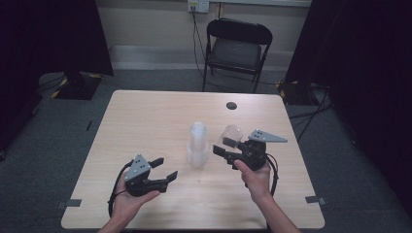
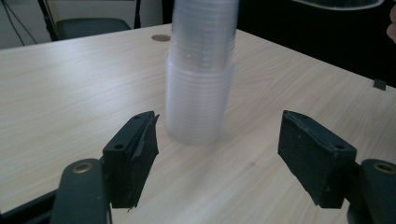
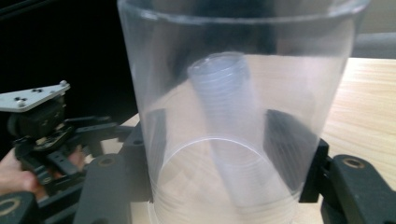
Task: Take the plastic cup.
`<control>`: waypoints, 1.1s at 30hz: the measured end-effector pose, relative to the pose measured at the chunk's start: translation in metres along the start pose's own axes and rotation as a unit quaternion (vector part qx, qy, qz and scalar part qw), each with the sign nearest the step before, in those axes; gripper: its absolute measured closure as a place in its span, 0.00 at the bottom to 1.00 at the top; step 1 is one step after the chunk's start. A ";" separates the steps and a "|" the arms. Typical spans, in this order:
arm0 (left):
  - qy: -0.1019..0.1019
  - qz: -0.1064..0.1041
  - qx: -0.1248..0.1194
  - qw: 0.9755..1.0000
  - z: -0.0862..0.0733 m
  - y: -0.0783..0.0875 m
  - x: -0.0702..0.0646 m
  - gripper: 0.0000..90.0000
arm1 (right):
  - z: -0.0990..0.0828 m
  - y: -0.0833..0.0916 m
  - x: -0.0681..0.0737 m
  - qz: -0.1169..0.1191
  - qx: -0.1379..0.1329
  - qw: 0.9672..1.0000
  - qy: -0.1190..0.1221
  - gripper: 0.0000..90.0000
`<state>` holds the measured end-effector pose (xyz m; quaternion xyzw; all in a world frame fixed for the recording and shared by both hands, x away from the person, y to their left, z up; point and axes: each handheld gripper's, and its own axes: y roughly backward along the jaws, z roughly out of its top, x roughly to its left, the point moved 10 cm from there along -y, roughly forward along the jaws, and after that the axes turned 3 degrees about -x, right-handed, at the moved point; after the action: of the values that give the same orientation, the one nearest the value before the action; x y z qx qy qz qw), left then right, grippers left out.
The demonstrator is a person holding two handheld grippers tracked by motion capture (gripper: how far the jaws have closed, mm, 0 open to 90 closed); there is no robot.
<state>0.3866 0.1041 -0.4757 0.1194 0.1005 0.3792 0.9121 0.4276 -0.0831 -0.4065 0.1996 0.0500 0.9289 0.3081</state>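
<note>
My right gripper (image 1: 224, 151) pinches a single clear plastic cup (image 1: 232, 134) by its lower wall, holding it tipped on its side just right of the stack of cups (image 1: 197, 144) that stands upright near the middle of the table (image 1: 145, 121). In the right gripper view the cup (image 3: 233, 93) sits between both pads, and the stack shows through its clear wall. My left gripper (image 1: 163, 168) hangs near the table's front left, jaws spread and empty, pointed at the stack (image 2: 200, 79).

I judge the cup very light, thin and slick — a hard squeeze would buckle it, so a gentle grip low on the wall, near the stiffer base, seems best. The tall stack looks easy to topple; I'd hold its lower part to steady it.

Room is generous — bare tabletop all around, edges well away, and a chair (image 1: 237, 48) far behind.
</note>
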 end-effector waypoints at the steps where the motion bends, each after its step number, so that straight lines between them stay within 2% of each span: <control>1: -0.002 0.000 -0.006 1.000 0.003 -0.004 -0.003 0.31 | -0.001 0.000 0.002 0.003 0.001 1.000 0.000 0.44; 3: 0.004 -0.012 -0.019 1.000 0.012 -0.014 -0.011 0.32 | -0.004 0.002 0.005 0.003 0.005 1.000 -0.002 0.44; 8: -0.013 -0.024 -0.031 0.999 0.025 -0.025 -0.023 0.34 | -0.006 0.007 0.009 0.007 0.003 1.000 -0.011 0.44; 9: -0.026 -0.033 -0.028 0.999 0.027 -0.029 -0.030 0.35 | -0.006 0.008 0.009 0.009 0.001 1.000 -0.016 0.44; 11: -0.027 -0.041 -0.022 0.999 0.029 -0.033 -0.035 0.35 | -0.007 0.011 0.011 0.024 -0.006 0.999 -0.038 0.44; 12: -0.027 -0.041 -0.022 0.999 0.029 -0.033 -0.035 0.35 | -0.007 0.011 0.011 0.024 -0.006 0.999 -0.038 0.44; 13: -0.031 -0.043 -0.025 0.998 0.031 -0.035 -0.037 0.35 | -0.007 0.012 0.012 0.029 -0.009 0.998 -0.048 0.45; 15: -0.033 -0.049 -0.030 0.998 0.033 -0.039 -0.041 0.35 | -0.011 0.014 0.011 0.043 -0.014 0.996 -0.080 0.45; 17: -0.037 -0.049 -0.033 0.998 0.035 -0.042 -0.044 0.35 | -0.012 0.014 0.011 0.046 -0.015 0.995 -0.087 0.45; 19: -0.063 -0.060 -0.030 0.996 0.034 -0.047 -0.053 0.35 | -0.015 0.014 0.011 0.057 -0.018 0.992 -0.109 0.45; 20: -0.063 -0.060 -0.030 0.996 0.034 -0.047 -0.053 0.35 | -0.015 0.014 0.011 0.057 -0.018 0.992 -0.109 0.45; 21: -0.074 -0.062 -0.031 0.995 0.034 -0.048 -0.057 0.35 | -0.016 0.014 0.012 0.058 -0.013 0.992 -0.111 0.45; 22: -0.075 -0.065 -0.035 0.994 0.035 -0.050 -0.062 0.34 | -0.017 0.013 0.013 0.058 -0.011 0.992 -0.108 0.45; 23: -0.074 -0.067 -0.038 0.994 0.036 -0.050 -0.063 0.35 | -0.018 0.013 0.015 0.062 -0.011 0.992 -0.111 0.45; 24: -0.074 -0.067 -0.038 0.994 0.036 -0.050 -0.063 0.40 | -0.018 0.013 0.015 0.062 -0.011 0.992 -0.111 0.45; 25: -0.081 -0.062 -0.052 0.993 0.038 -0.051 -0.064 0.42 | -0.019 0.011 0.019 0.071 -0.008 0.991 -0.117 0.45; 26: -0.081 -0.062 -0.052 0.993 0.038 -0.051 -0.064 0.42 | -0.019 0.011 0.019 0.071 -0.008 0.991 -0.117 0.45; 29: -0.063 -0.060 -0.084 0.993 0.042 -0.052 -0.066 0.46 | -0.025 0.005 0.030 0.087 0.005 0.987 -0.131 0.45; 30: -0.063 -0.060 -0.084 0.993 0.042 -0.052 -0.066 0.50 | -0.025 0.005 0.030 0.087 0.005 0.987 -0.131 0.45; 33: -0.075 -0.052 -0.110 0.990 0.047 -0.048 -0.065 0.55 | -0.030 -0.002 0.038 0.102 0.016 0.984 -0.144 0.45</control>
<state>0.3861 0.0180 -0.4394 0.0408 -0.0041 0.3302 0.9430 0.3892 -0.0583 -0.4211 0.3406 -0.0008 0.9159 0.2124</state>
